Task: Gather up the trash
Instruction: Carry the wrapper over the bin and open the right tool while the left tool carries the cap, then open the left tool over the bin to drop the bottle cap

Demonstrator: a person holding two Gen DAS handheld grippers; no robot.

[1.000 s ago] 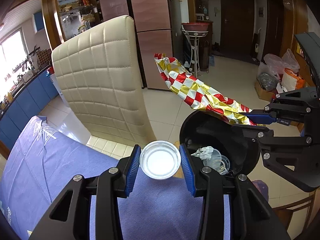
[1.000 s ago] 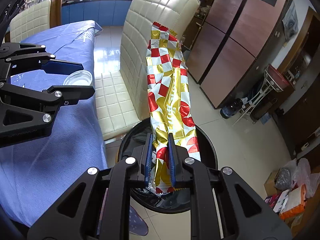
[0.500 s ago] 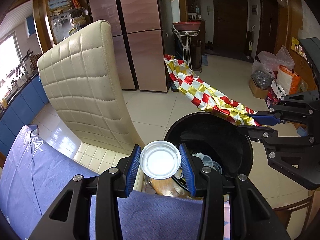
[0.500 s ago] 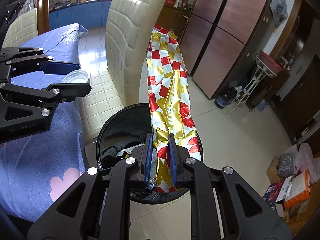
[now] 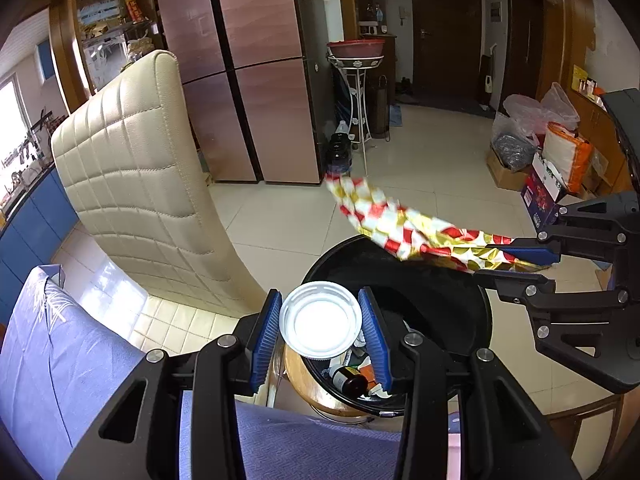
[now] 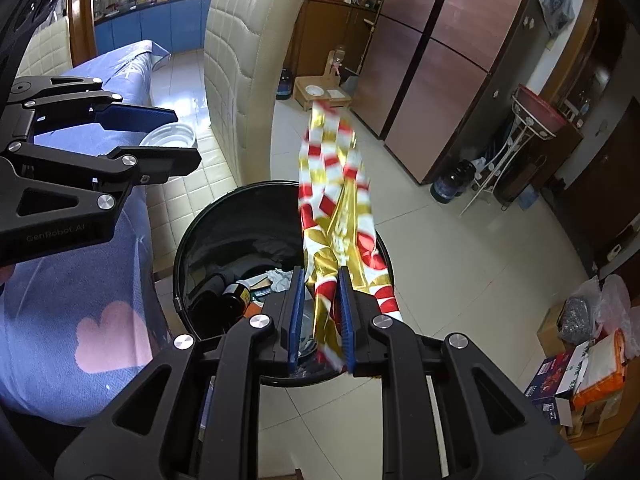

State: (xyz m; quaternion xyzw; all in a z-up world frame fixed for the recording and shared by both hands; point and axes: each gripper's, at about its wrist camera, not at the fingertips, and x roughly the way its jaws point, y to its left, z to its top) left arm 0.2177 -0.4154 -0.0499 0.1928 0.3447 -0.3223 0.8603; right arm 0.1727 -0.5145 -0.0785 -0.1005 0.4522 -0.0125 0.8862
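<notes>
Over the bin's (image 6: 192, 240) far rim, right gripper (image 6: 320, 312) jaws opening around wrapper (image 6: 340, 216), long axis pointing away; left gripper (image 5: 320, 320) pinches lid (image 5: 320, 320)

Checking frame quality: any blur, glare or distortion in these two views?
Left wrist: wrapper tip motion-blurred, window blown out far left, fisheye bends the chair. Right wrist: wrapper smeared at top, glare on floor tiles and bin wall.
</notes>
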